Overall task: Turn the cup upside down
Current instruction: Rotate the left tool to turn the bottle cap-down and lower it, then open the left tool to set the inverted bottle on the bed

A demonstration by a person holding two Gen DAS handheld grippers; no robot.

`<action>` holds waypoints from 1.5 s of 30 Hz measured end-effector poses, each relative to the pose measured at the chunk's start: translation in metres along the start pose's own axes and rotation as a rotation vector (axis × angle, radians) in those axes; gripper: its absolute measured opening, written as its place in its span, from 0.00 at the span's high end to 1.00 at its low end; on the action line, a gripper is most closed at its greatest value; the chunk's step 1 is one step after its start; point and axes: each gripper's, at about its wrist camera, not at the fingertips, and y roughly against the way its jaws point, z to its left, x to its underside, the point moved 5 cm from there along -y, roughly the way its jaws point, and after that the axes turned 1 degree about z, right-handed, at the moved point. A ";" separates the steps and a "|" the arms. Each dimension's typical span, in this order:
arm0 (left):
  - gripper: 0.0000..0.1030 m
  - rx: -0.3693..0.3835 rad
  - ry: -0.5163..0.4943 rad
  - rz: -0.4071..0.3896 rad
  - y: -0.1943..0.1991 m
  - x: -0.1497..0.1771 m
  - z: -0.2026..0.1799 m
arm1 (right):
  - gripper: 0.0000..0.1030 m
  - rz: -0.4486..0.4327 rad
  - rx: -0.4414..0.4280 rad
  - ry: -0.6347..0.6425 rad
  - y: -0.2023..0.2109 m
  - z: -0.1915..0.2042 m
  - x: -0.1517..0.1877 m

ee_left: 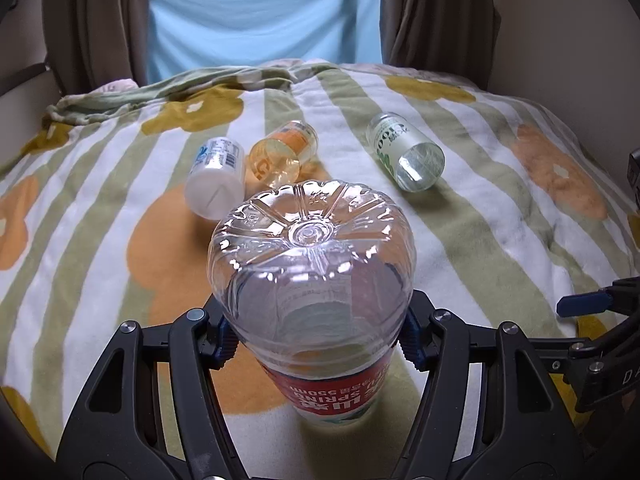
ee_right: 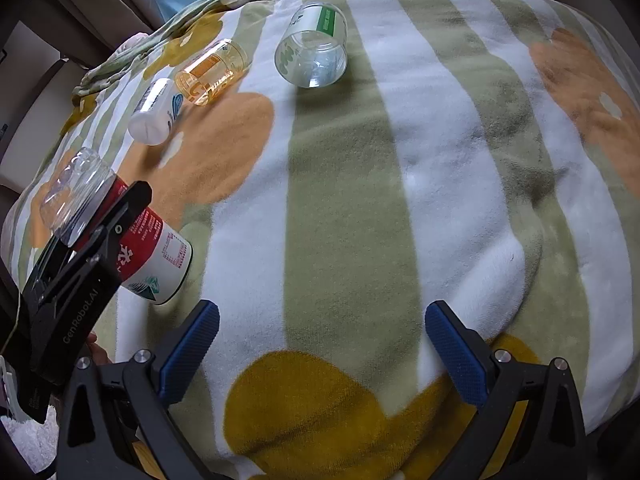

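**Left wrist view: clear cup gripped bottom-up on the bed**

The left claw (ee_left: 316, 340) clamps the clear cup (ee_left: 312, 264) with the red label, its ribbed base up and its mouth on the striped blanket (ee_left: 480, 208). The right claw (ee_right: 322, 356) hangs wide apart, holding nothing. Farther back lie a white bottle (ee_left: 216, 184), an orange cup (ee_left: 282, 156) and a green-labelled cup (ee_left: 404, 156), all on their sides.

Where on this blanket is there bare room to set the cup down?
The widest free patch is the blanket ahead of the right hand-held gripper, between the red-label cup in the left hand-held gripper and the green-label cup. It is crowded on the far left, where the white cup and orange cup lie close together.
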 end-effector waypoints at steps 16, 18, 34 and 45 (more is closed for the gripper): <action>0.00 0.053 0.078 0.098 0.022 0.012 0.013 | 0.00 0.005 0.028 0.024 0.004 0.002 0.002; 0.00 0.049 0.081 0.099 0.025 0.010 0.016 | 0.00 -0.003 0.036 0.024 0.006 0.004 0.002; 0.00 0.010 0.139 0.144 0.088 -0.045 0.049 | 0.00 -0.105 0.075 0.038 0.079 0.036 -0.030; 0.00 -0.094 0.202 0.071 0.217 -0.151 0.102 | 0.00 -0.303 0.087 0.094 0.227 0.097 -0.079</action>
